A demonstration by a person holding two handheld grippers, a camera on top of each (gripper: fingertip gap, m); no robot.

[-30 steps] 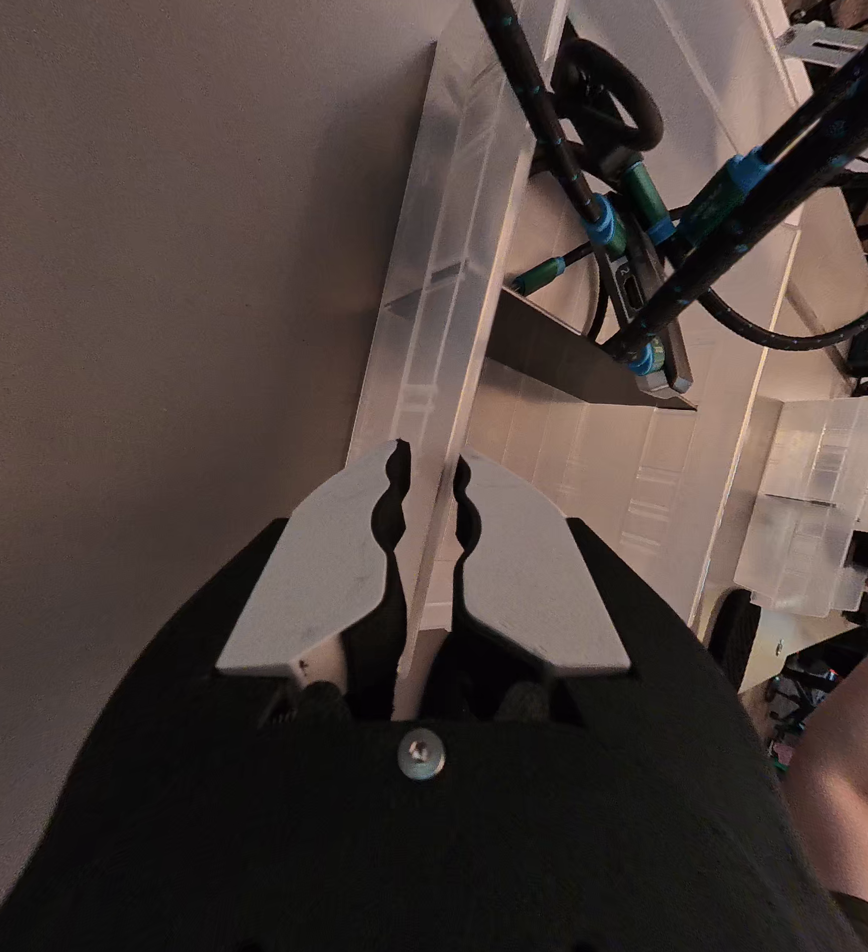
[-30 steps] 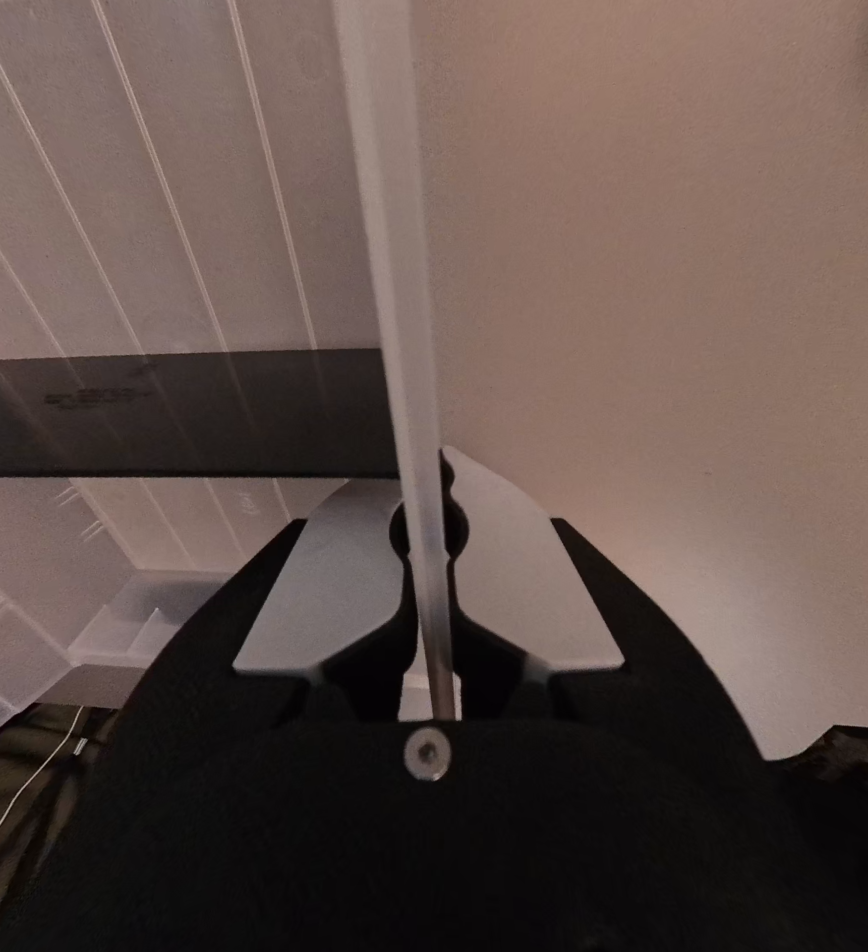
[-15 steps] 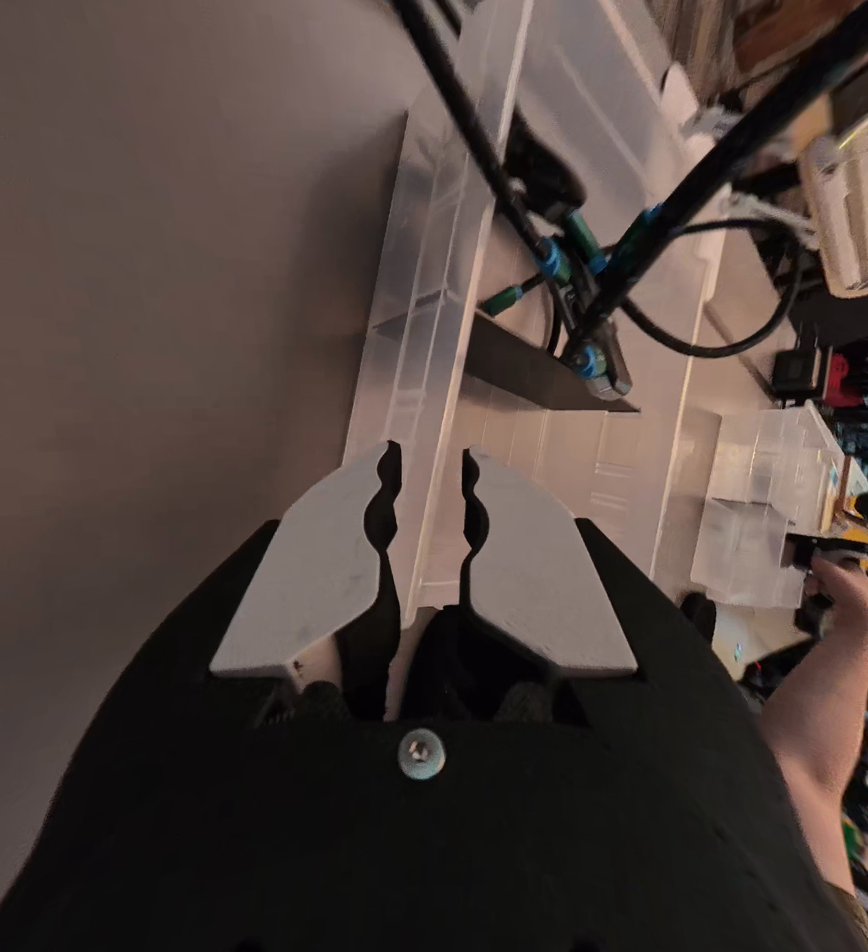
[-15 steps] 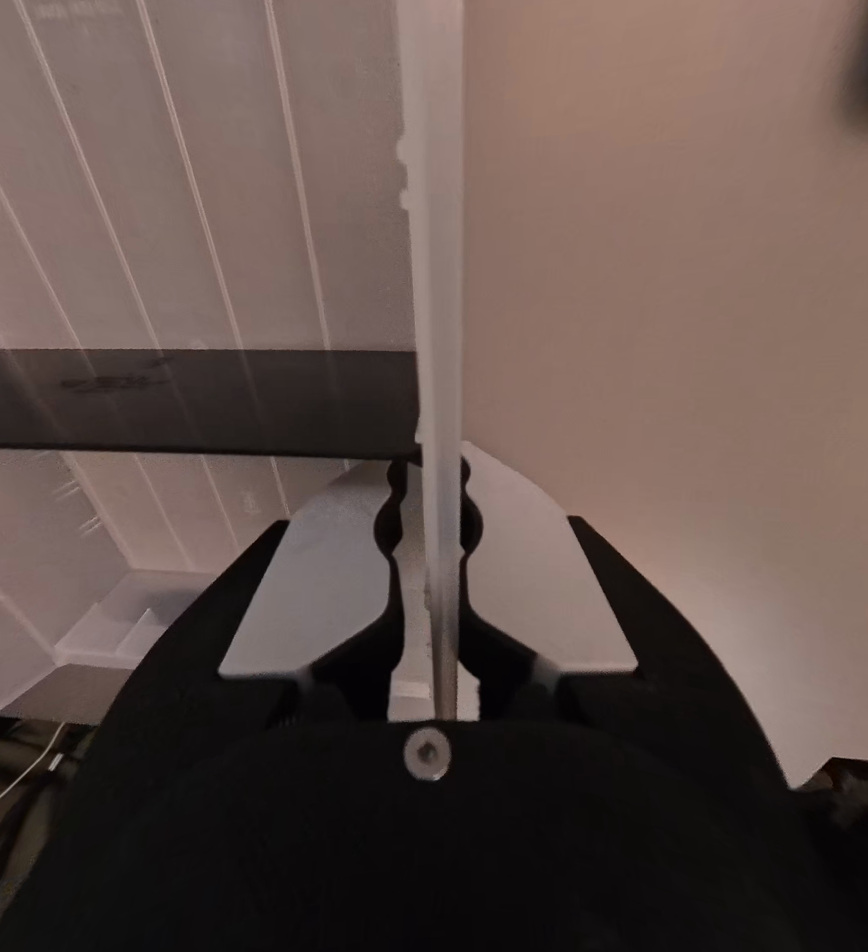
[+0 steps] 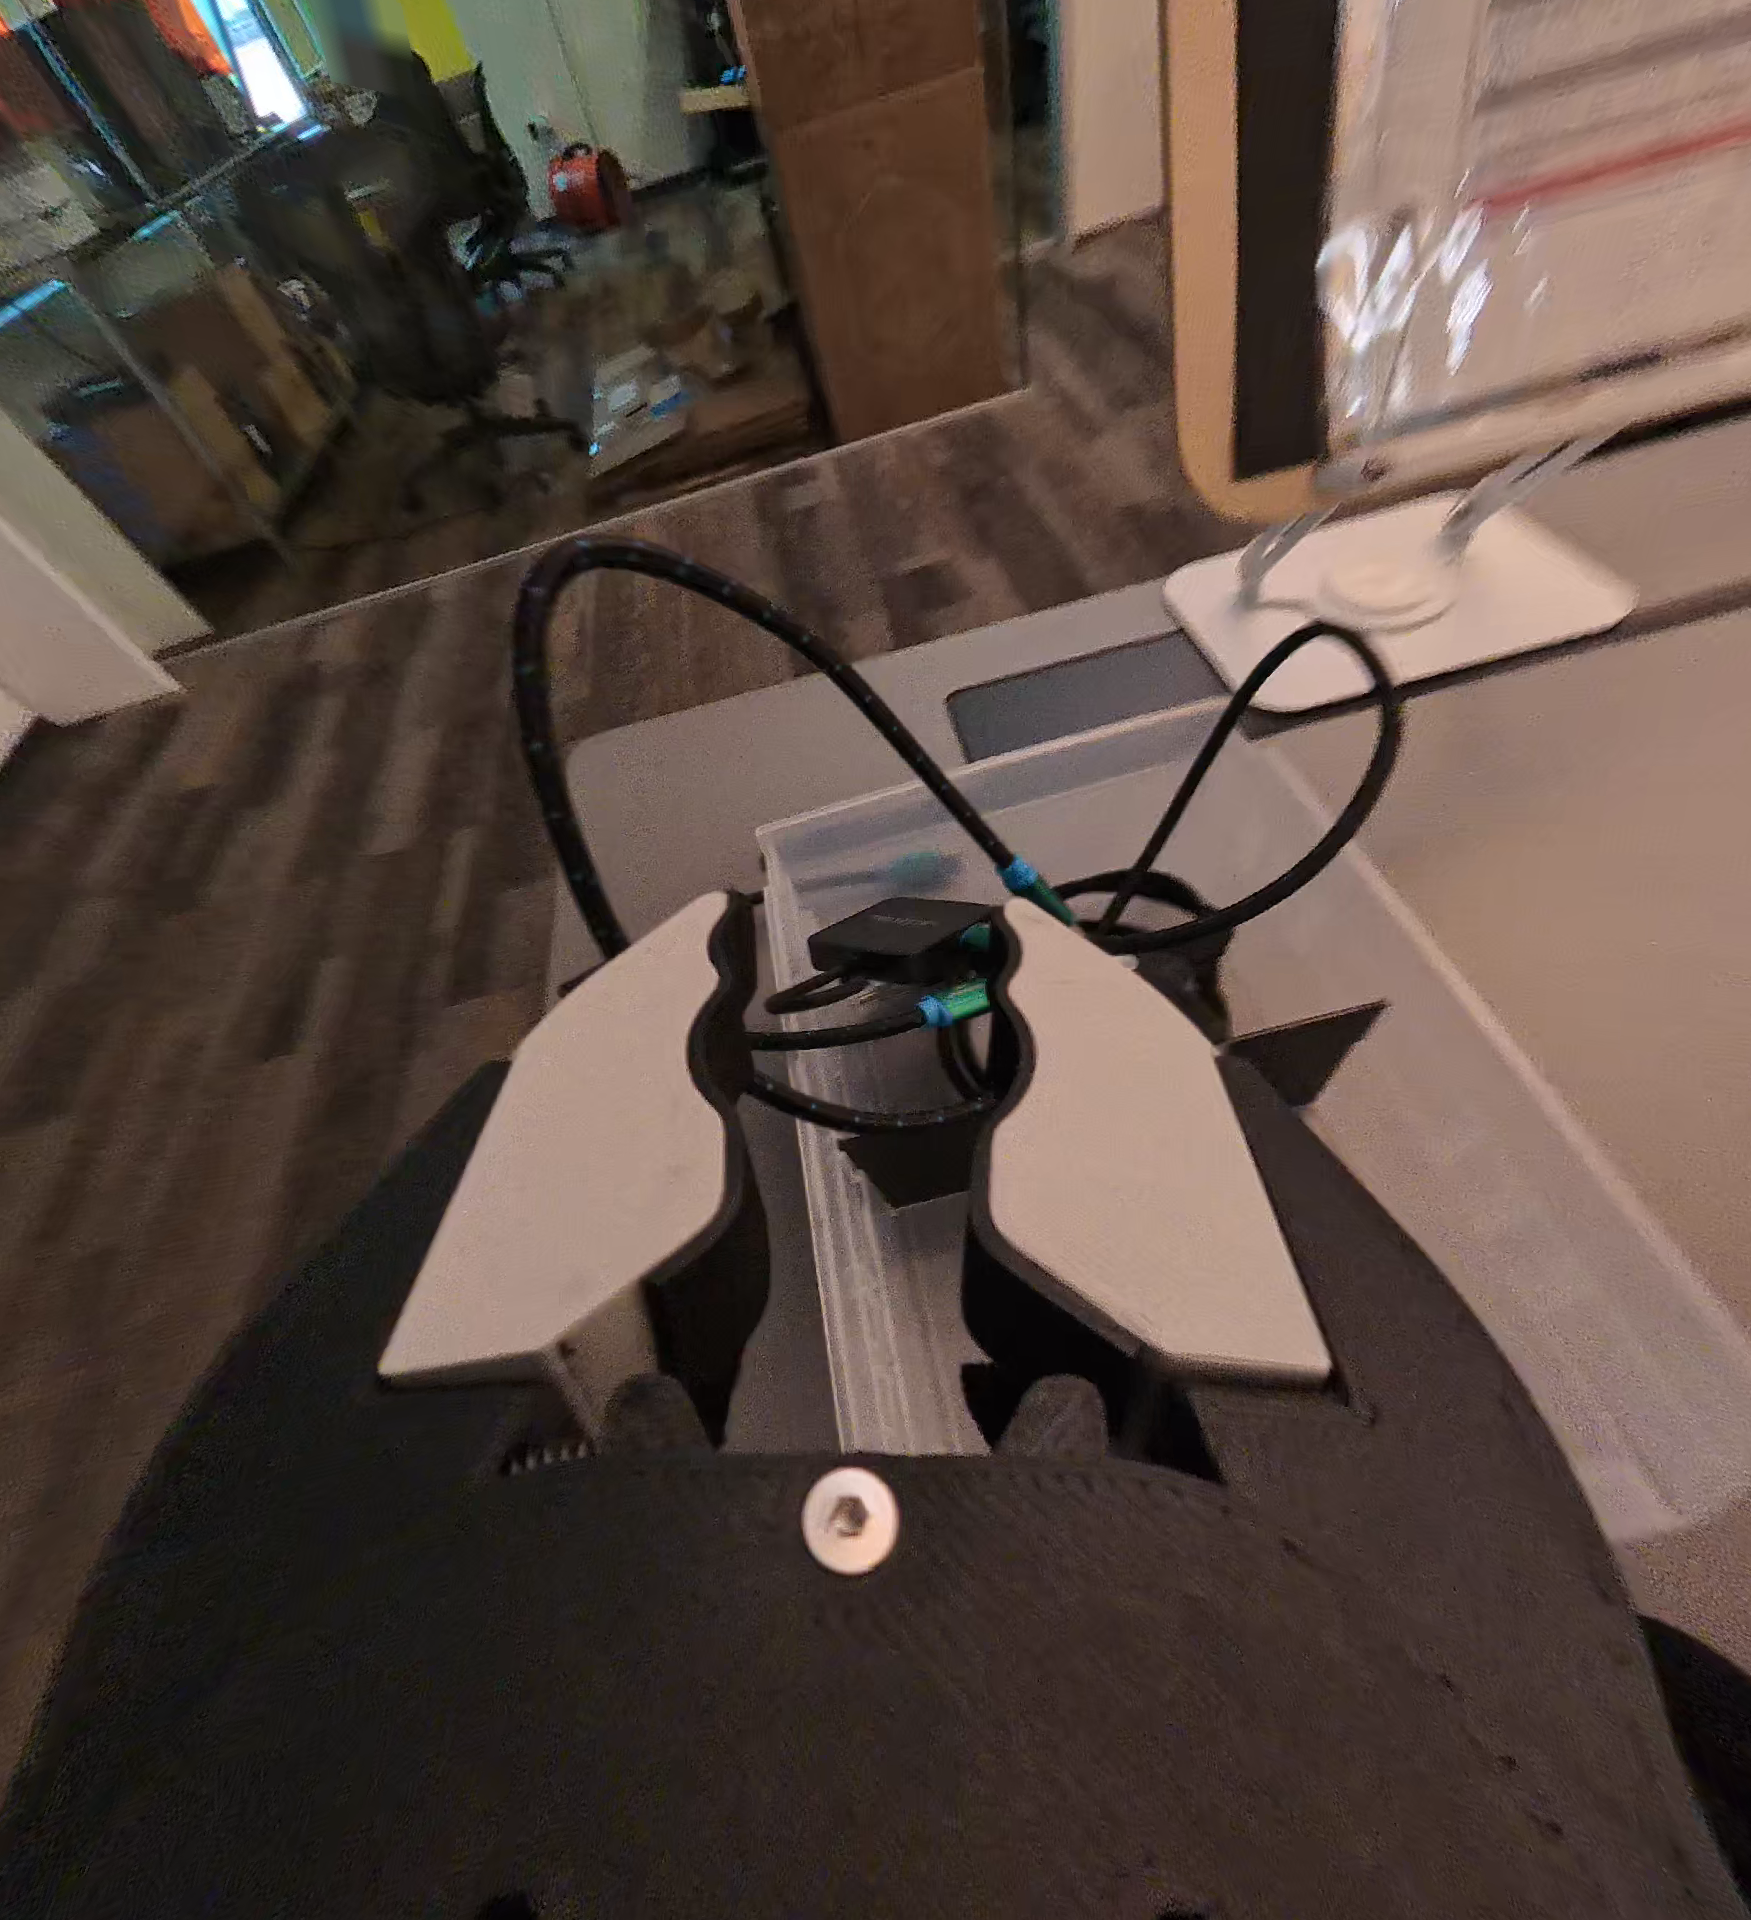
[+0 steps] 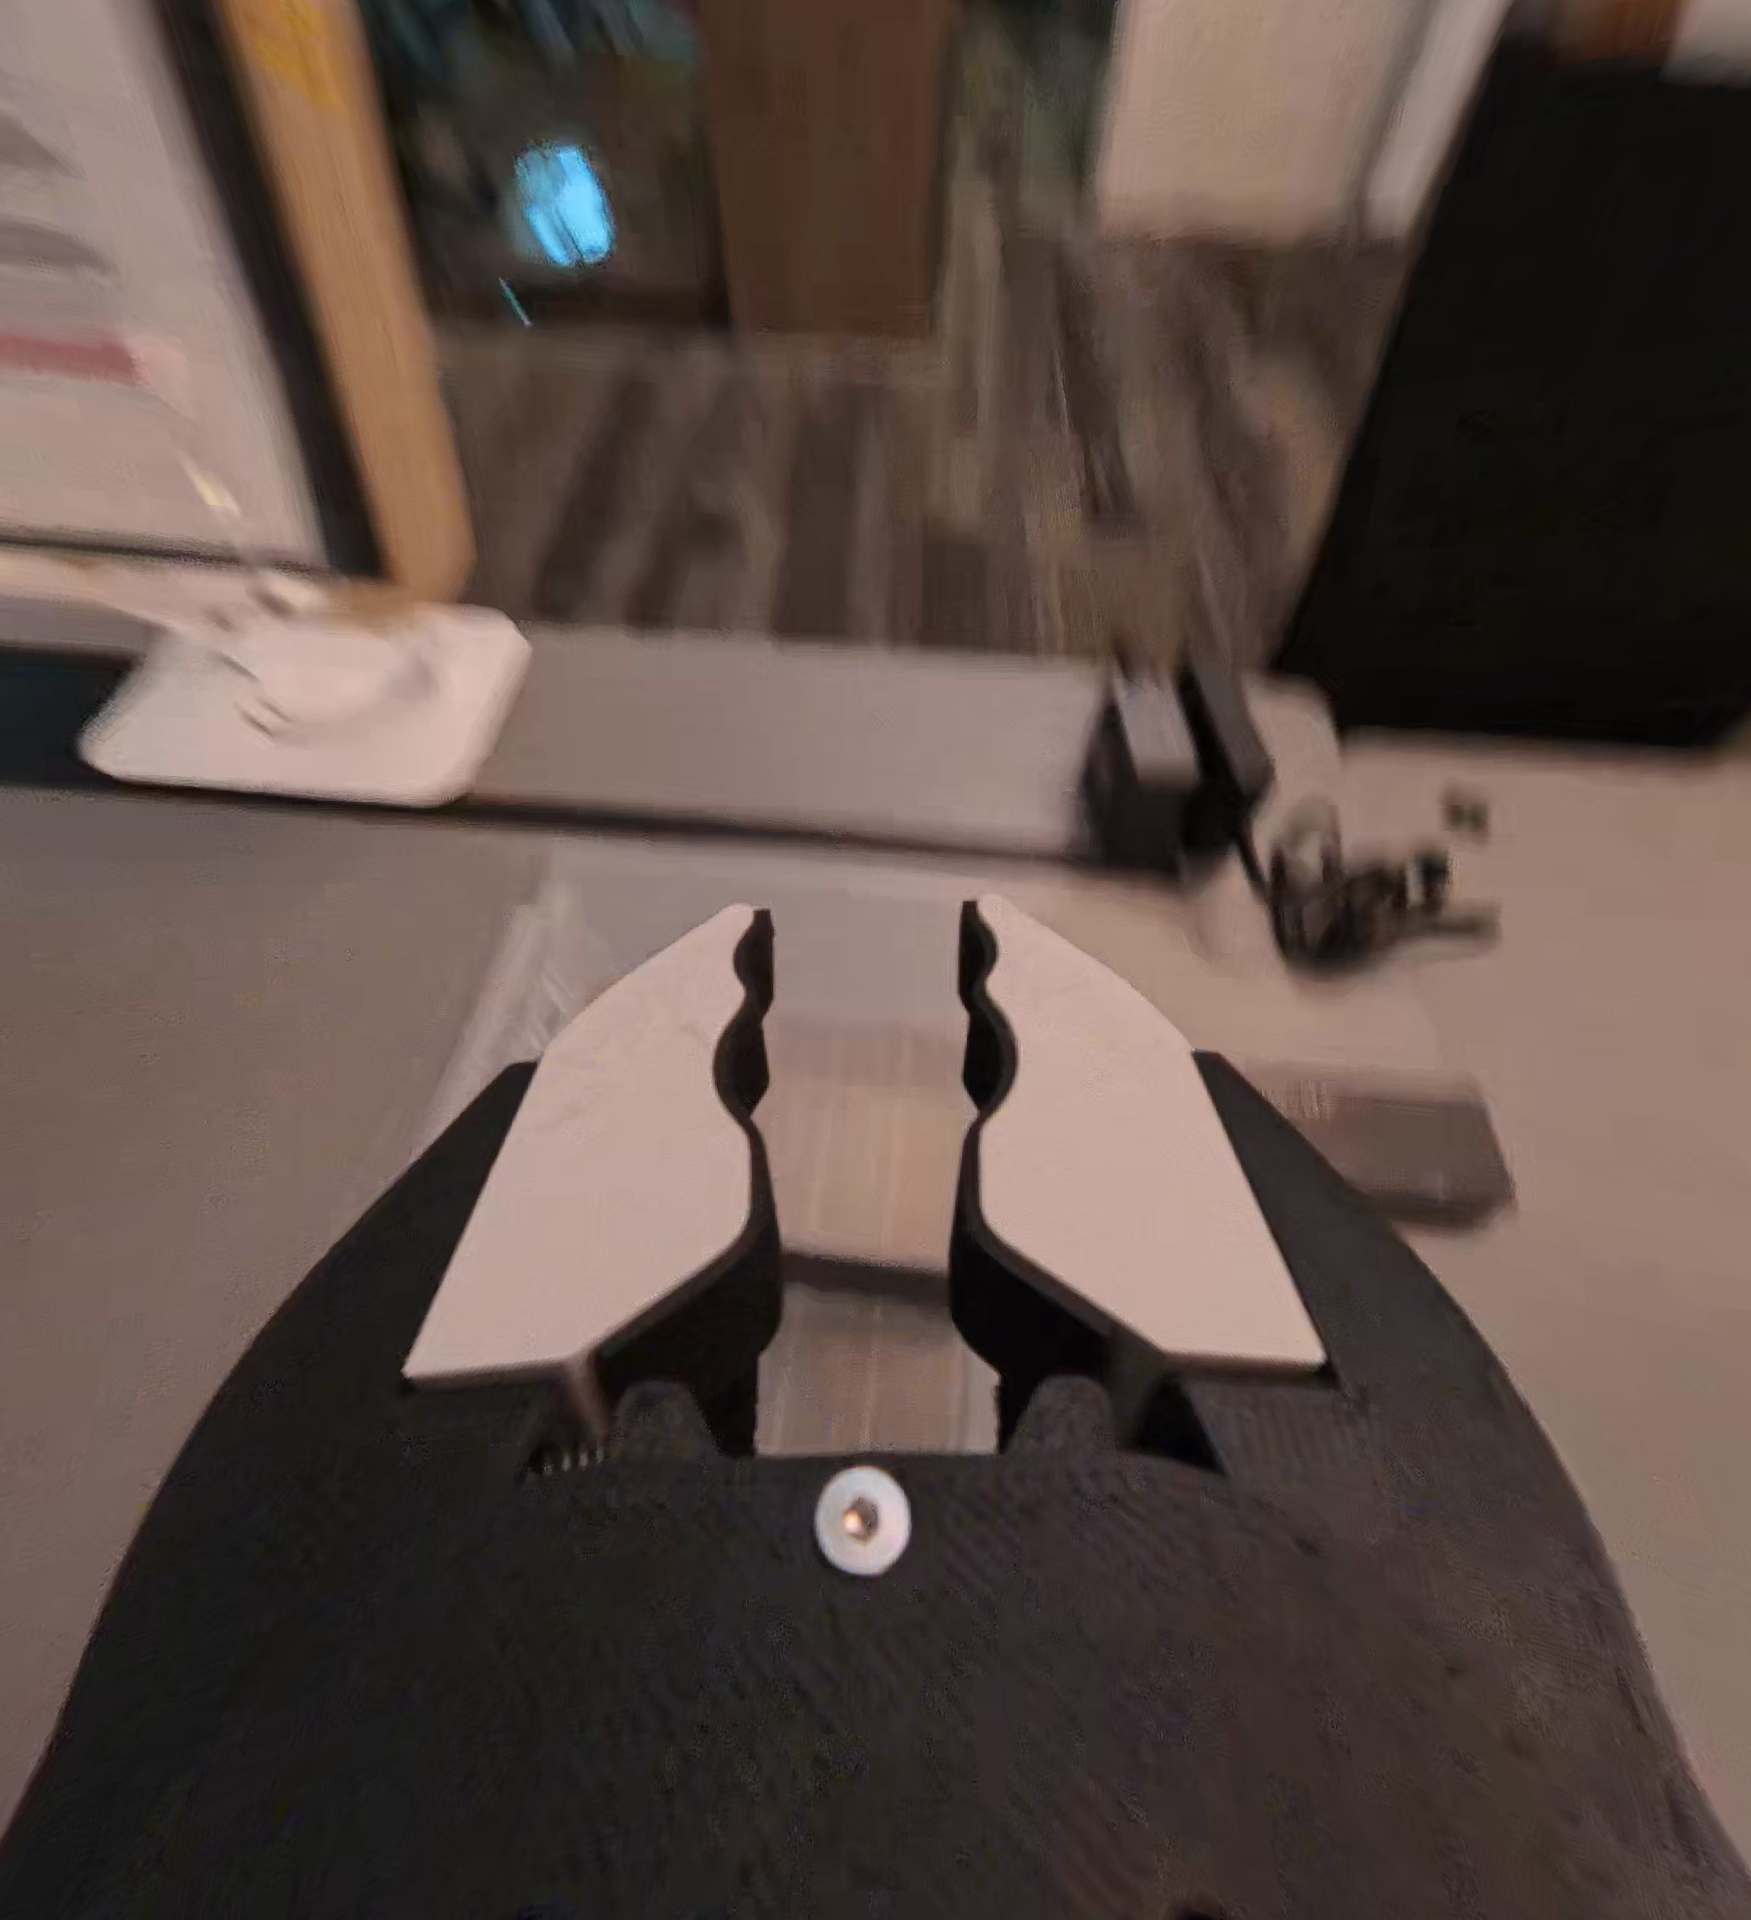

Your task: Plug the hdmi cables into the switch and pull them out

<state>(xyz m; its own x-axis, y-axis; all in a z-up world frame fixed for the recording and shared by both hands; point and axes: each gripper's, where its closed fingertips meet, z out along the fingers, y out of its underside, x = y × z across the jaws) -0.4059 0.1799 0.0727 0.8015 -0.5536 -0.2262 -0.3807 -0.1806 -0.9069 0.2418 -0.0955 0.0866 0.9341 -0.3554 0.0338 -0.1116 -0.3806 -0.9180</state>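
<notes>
A clear plastic bin [image 5: 1058,792] stands on the grey table. In it lie a black HDMI switch [image 5: 897,928] and black braided cables [image 5: 559,665] with green and blue plugs [image 5: 954,1006]. One cable arches high out of the bin. Another plug [image 5: 1032,888] points down toward the switch. My left gripper [image 5: 871,904] is open and straddles the bin's left wall [image 5: 871,1247] without pressing on it. My right gripper [image 6: 863,909] is open with nothing between its pads. Blurred clear plastic of the bin [image 6: 507,997] shows below it.
A screen on a white stand [image 5: 1390,603] is at the back; the stand also shows in the right wrist view [image 6: 310,707]. A black adapter with loose wires [image 6: 1370,883] and a dark flat object [image 6: 1390,1143] lie to the right. The table's left edge [image 5: 580,831] drops to the floor.
Both grippers were shut on the bin's walls with the bin tilted. Both have opened and let go, and the views have swung up level; the bin now rests on the table.
</notes>
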